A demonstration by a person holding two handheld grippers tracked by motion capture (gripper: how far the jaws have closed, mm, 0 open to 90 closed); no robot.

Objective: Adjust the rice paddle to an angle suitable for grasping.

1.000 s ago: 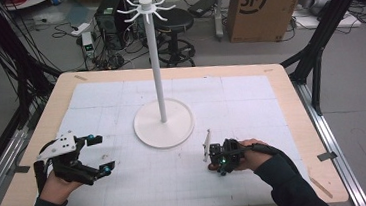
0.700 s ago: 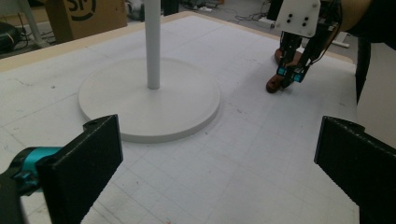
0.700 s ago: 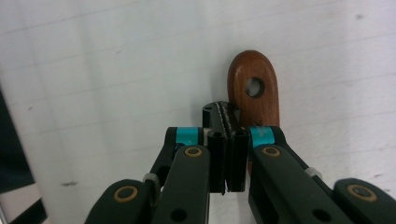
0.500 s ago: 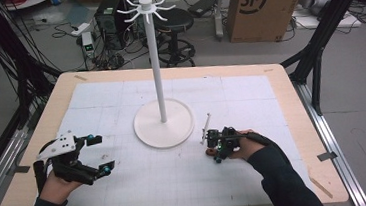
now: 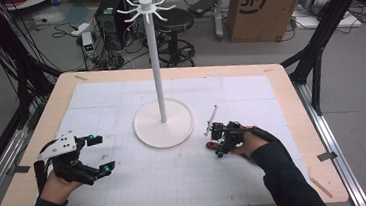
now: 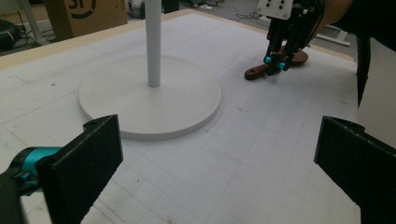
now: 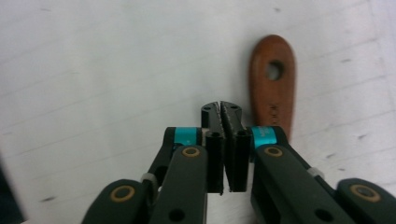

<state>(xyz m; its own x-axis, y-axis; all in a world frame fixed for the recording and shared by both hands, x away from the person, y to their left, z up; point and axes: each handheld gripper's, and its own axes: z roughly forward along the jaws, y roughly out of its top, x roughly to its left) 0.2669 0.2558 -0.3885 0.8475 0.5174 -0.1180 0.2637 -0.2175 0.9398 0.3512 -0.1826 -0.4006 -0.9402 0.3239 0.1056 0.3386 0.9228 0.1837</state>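
Note:
A brown wooden handle [image 7: 273, 88] with a hole near its end lies flat on the white mat; what it belongs to is hidden. My right gripper [image 7: 223, 112] is shut with nothing between its jaws, and its tips rest on the mat just left of the handle. From above, this gripper [image 5: 218, 142] stands right of the stand's base, with the handle [image 5: 210, 145] poking out at its left. My left gripper [image 5: 97, 153] is open and empty at the front left, and its gripper view [image 6: 219, 158] looks toward the stand, the right gripper [image 6: 275, 63] and the handle [image 6: 254, 72].
A white hook stand rises mid-table from a round base [image 5: 163, 122], with a thin pole [image 5: 156, 65] and several hooks at the top [image 5: 146, 6]. The gridded white mat [image 5: 128, 188] covers the wooden table [image 5: 291, 98]. Boxes, a stool and cables lie beyond the far edge.
My right gripper has moved away from the person, farther up the table, to the brown handle. The left gripper has stayed still and open.

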